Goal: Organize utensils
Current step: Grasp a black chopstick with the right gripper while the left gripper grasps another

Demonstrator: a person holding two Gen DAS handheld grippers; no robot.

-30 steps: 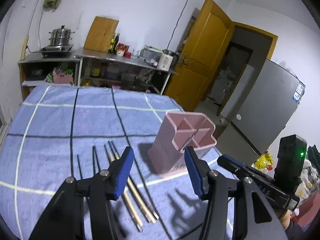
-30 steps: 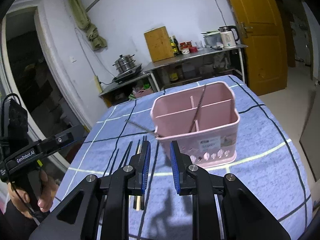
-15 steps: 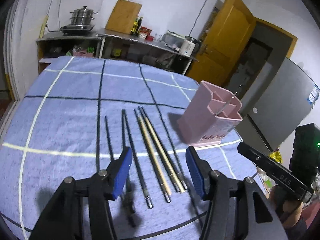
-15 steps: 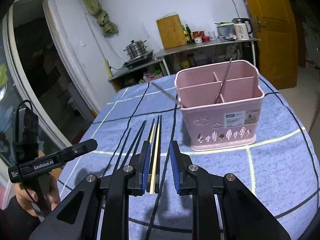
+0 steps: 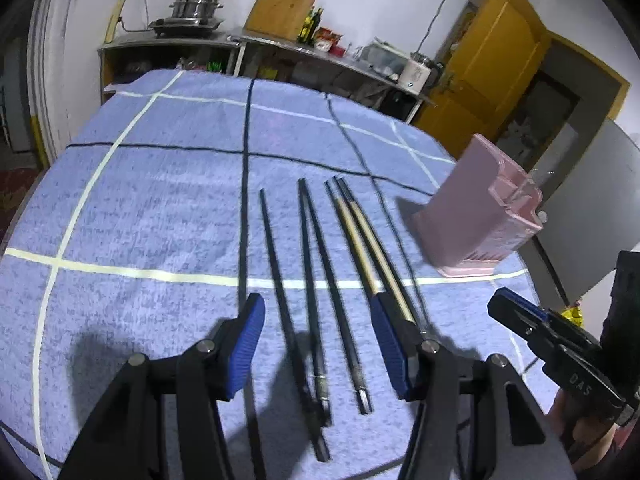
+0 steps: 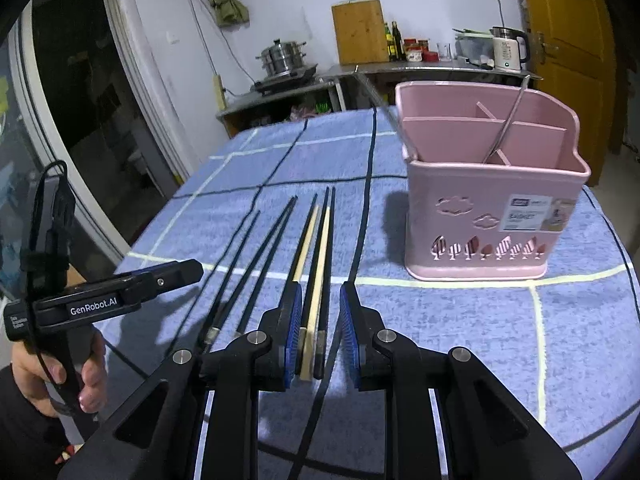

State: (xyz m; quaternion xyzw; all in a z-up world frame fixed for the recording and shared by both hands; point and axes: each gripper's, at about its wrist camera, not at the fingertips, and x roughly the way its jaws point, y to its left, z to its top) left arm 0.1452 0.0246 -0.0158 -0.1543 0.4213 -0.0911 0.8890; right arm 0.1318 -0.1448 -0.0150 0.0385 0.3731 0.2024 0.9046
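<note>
Several chopsticks lie side by side on the blue checked cloth (image 5: 160,208): black chopsticks (image 5: 308,280) and a tan pair (image 5: 364,248). My left gripper (image 5: 318,340) is open just over the black ones, their near ends between its fingers. My right gripper (image 6: 320,332) is open with a narrow gap, and the tan chopsticks (image 6: 316,280) plus a black one lie in that gap, untouched by the pads. The pink divided holder (image 6: 488,216) stands to the right with a thin metal utensil (image 6: 506,128) leaning inside. Each gripper shows in the other's view: left gripper (image 6: 192,270), right gripper (image 5: 496,304).
A person's hand (image 6: 92,380) holds the left gripper's handle. Behind the table runs a steel counter (image 6: 400,66) with a steamer pot (image 6: 284,56), a wooden board (image 6: 360,32) and a kettle (image 6: 508,52). A yellow door (image 5: 492,64) is at the back right.
Both grippers have come down and tipped toward the chopsticks, which now lie between their fingers. The pink holder has slid off to the right in the left wrist view. Neither jaw gap has changed.
</note>
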